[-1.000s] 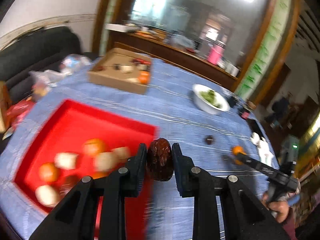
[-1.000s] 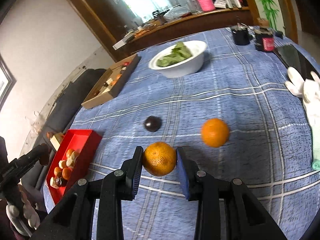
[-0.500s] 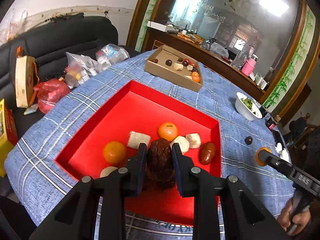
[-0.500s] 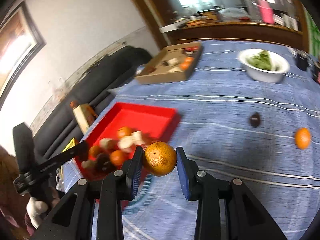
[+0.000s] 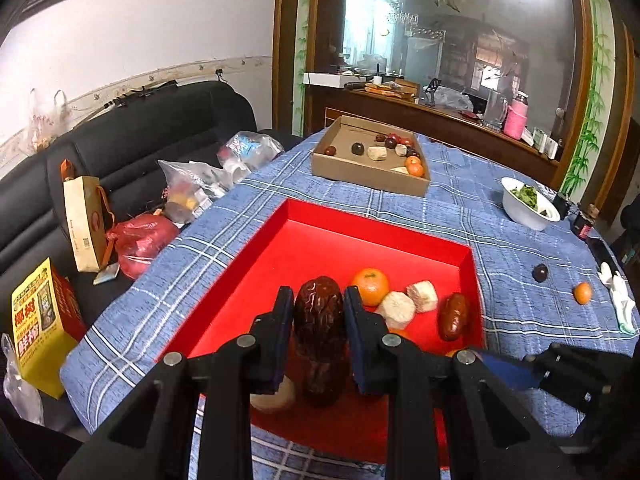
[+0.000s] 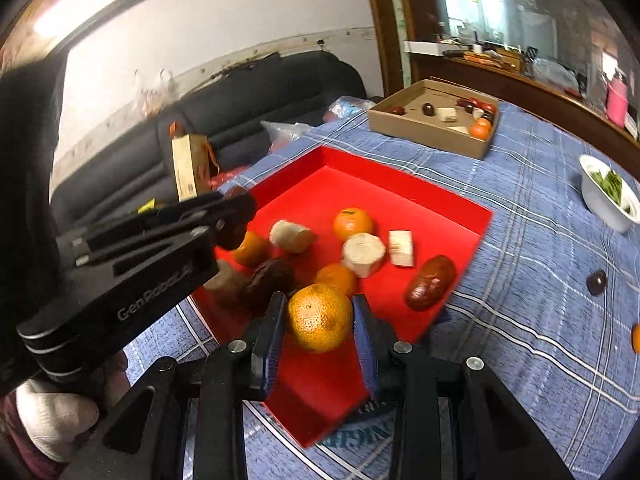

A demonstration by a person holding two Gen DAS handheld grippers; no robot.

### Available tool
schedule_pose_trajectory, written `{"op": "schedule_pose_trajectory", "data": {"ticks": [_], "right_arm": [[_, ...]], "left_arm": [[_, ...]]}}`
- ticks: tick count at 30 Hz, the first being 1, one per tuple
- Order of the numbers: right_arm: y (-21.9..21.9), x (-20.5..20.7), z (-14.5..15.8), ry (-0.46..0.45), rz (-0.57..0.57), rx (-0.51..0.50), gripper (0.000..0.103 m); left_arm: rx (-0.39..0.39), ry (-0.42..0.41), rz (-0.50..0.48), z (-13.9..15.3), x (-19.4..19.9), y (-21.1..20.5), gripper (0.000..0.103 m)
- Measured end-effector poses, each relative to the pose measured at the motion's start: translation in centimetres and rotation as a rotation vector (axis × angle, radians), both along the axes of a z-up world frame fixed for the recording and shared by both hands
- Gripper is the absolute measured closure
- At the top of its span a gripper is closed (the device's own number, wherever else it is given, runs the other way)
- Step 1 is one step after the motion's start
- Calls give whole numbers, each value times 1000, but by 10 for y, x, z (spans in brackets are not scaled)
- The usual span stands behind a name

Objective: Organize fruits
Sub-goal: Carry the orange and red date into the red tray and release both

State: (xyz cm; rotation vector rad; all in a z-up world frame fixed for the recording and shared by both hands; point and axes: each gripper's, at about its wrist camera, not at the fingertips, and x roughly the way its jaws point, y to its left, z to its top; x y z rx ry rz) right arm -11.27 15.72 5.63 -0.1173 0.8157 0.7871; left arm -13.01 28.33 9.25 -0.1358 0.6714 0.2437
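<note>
My left gripper (image 5: pixel 317 308) is shut on a wrinkled dark red date (image 5: pixel 320 328) and holds it low over the near part of the red tray (image 5: pixel 320 236). My right gripper (image 6: pixel 320 316) is shut on an orange mandarin (image 6: pixel 320 318) above the tray's near corner (image 6: pixel 320 392). In the tray lie mandarins (image 6: pixel 353 223), white chunks (image 6: pixel 363 254) and a glossy red date (image 6: pixel 430 282). The right wrist view shows the left gripper (image 6: pixel 236 220) at the tray's left side. A dark fruit (image 5: pixel 540 273) and a small orange (image 5: pixel 582 293) lie on the cloth to the right.
A cardboard box (image 5: pixel 368 176) with several fruits stands beyond the tray. A white bowl of greens (image 5: pixel 528 204) is at the far right. White gloves (image 5: pixel 618 296) lie by the right table edge. Bags (image 5: pixel 140 236) and a black sofa (image 5: pixel 120 140) are left of the table.
The right gripper has carried the mandarin left from the open cloth to over the tray's near corner. The left gripper swung over the tray with the date, then held nearly still.
</note>
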Motion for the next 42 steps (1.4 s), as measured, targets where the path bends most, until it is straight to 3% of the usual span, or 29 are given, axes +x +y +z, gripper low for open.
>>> {"op": "schedule_pose_trajectory", "data": {"ticks": [7, 15, 28, 32, 37, 42], "right_arm": [[22, -1, -13, -15, 9, -59, 66], [30, 0, -25, -19, 6, -87, 66], [32, -3, -33, -11, 14, -98, 65], [31, -5, -32, -16, 11, -95, 65], [30, -9, -30, -20, 17, -83, 64], [27, -18, -22, -56, 16, -74, 51]], "left_arm": [[43, 14, 22, -2, 29, 14, 78], [39, 61, 17, -14, 61, 23, 78], [43, 129, 18, -31, 82, 27, 77], [47, 120, 26, -29, 81, 27, 53], [52, 97, 39, -20, 74, 27, 42], [40, 51, 59, -3, 59, 25, 28]]}}
